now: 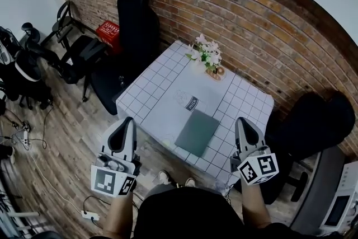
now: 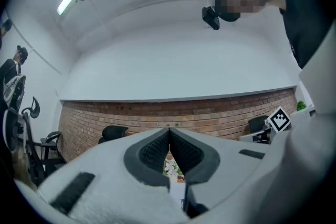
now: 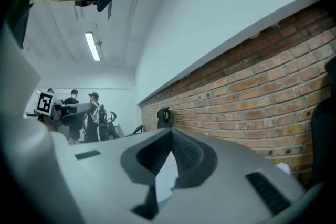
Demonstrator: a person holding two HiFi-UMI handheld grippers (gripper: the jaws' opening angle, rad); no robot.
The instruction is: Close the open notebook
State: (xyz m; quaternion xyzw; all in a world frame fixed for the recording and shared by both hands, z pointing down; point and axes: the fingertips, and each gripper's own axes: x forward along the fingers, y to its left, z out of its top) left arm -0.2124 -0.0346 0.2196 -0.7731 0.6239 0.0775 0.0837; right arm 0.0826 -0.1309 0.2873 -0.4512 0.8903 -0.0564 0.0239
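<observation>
A grey-green notebook (image 1: 197, 132) lies closed and flat near the front edge of the white checked table (image 1: 162, 84). My left gripper (image 1: 128, 120) hangs raised off the table's front left corner, jaws shut with nothing between them. My right gripper (image 1: 240, 121) is raised at the table's front right, also shut and empty. In the left gripper view the closed tips (image 2: 169, 130) meet in front of the brick wall, with the flowers (image 2: 171, 166) showing through the gap below. In the right gripper view the closed tips (image 3: 170, 131) point along the brick wall.
A flower pot (image 1: 207, 56) stands at the table's far side, and a small printed card (image 1: 191, 102) lies mid-table. Black chairs (image 1: 134, 19) stand left and right (image 1: 313, 120) of the table. Cables and a power strip (image 1: 89, 214) lie on the wooden floor. People stand far off (image 3: 73, 113).
</observation>
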